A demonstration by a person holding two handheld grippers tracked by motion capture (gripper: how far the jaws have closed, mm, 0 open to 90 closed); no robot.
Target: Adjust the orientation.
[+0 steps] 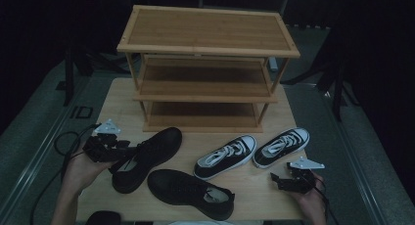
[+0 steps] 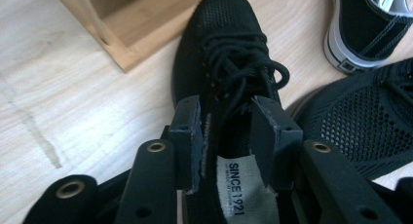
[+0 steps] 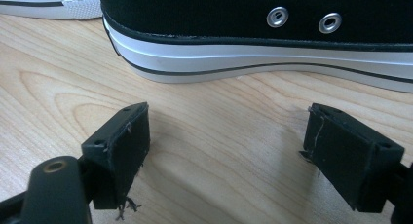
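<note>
A black mesh lace-up shoe (image 1: 151, 149) (image 2: 219, 34) lies at the table's left, its toe toward the rack. My left gripper (image 1: 125, 147) (image 2: 226, 112) is at the shoe's collar. One pad is by the shoe's outer side wall and the other stands over the opening, with a gap where the insole label shows. Its mate (image 1: 188, 188) (image 2: 360, 121) lies near the front edge. My right gripper (image 1: 275, 177) (image 3: 229, 117) rests open low over the table at the front right, with nothing between its fingers. It faces the white sole of a black canvas sneaker (image 1: 281, 146) (image 3: 253, 24).
A three-tier bamboo shoe rack (image 1: 205, 29) (image 2: 126, 34) stands at the back of the wooden table (image 1: 117, 107), with bare shelves. A second black-and-white sneaker (image 1: 225, 156) (image 2: 365, 29) lies mid-table. Cables trail off the left edge.
</note>
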